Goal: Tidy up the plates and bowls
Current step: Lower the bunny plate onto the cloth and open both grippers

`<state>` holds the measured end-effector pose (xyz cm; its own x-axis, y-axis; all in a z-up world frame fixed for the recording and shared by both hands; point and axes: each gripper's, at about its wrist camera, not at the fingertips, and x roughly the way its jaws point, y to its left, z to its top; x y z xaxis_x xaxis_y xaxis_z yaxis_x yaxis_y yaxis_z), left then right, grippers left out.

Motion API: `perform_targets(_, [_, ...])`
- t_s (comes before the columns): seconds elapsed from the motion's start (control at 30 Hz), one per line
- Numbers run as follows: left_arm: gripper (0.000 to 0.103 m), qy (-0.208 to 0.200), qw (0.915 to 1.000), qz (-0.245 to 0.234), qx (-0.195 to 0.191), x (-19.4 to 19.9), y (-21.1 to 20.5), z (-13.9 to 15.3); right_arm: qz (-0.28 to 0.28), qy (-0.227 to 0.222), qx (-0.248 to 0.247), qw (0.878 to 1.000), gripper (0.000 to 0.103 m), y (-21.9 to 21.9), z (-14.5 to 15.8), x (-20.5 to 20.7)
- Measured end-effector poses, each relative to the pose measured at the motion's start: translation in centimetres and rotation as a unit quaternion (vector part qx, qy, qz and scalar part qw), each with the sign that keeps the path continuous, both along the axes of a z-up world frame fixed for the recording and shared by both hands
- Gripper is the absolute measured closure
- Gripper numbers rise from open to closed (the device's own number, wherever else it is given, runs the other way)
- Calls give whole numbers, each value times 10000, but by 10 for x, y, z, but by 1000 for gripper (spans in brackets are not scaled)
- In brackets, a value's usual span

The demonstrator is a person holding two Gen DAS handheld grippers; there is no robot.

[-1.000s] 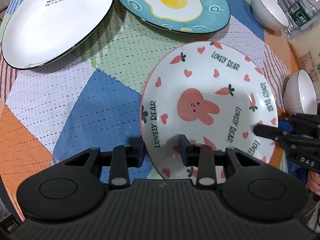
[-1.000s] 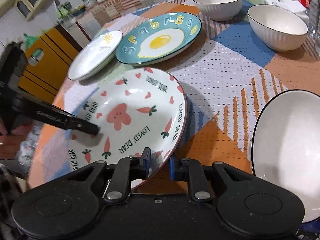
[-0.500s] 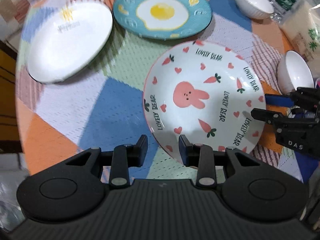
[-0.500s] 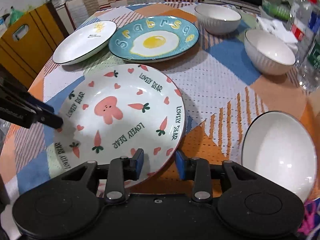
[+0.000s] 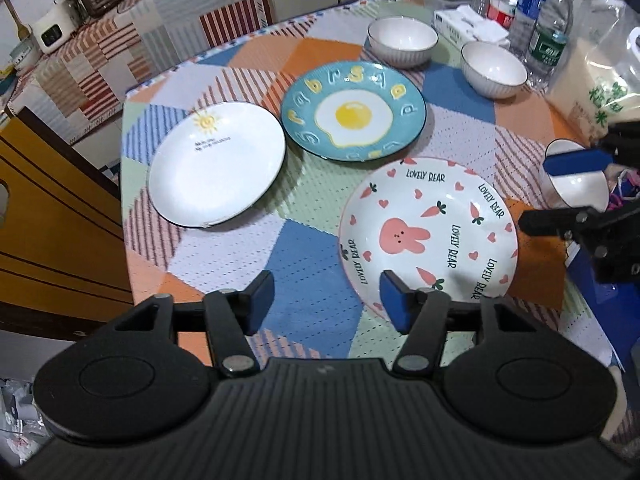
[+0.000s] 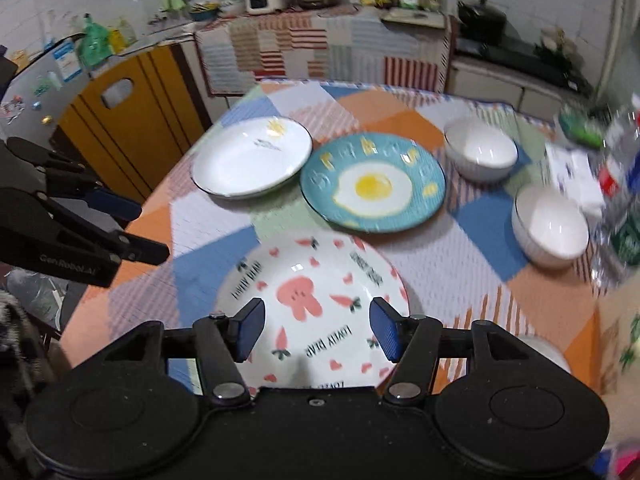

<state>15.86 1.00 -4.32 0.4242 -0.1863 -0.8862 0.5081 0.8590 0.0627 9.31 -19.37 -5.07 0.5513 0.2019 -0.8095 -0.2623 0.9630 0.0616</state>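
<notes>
Pink rabbit and carrot pictures cover the bunny plate [image 5: 428, 236], which lies flat on the patchwork cloth of the worktop [image 5: 248, 256], in the lower right of the left wrist view. The left tool [image 5: 326, 300] and the right tool [image 6: 316, 328] both hang above it, jaws opening and pinching nothing. Beyond it, the egg plate [image 5: 352, 116] and the white plate [image 5: 218, 164] lie near each other, and two white bowls [image 5: 402, 42] stand at the upper right.
</notes>
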Motion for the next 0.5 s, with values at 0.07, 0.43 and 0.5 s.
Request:
perform_targets(0.07, [39,-75,10000,-19,33,-1,6,8,116,-31,-9,9999,39,5,12,2])
perform_targets(0.43, [27,-441,9984,123,324,20,46,24,1049,-192,-82,9943,34,53,63,36])
perform_targets(0.5, [26,-425,9983,226,324,30,55,22,1157,-290,-28,9929,31,60,65,46])
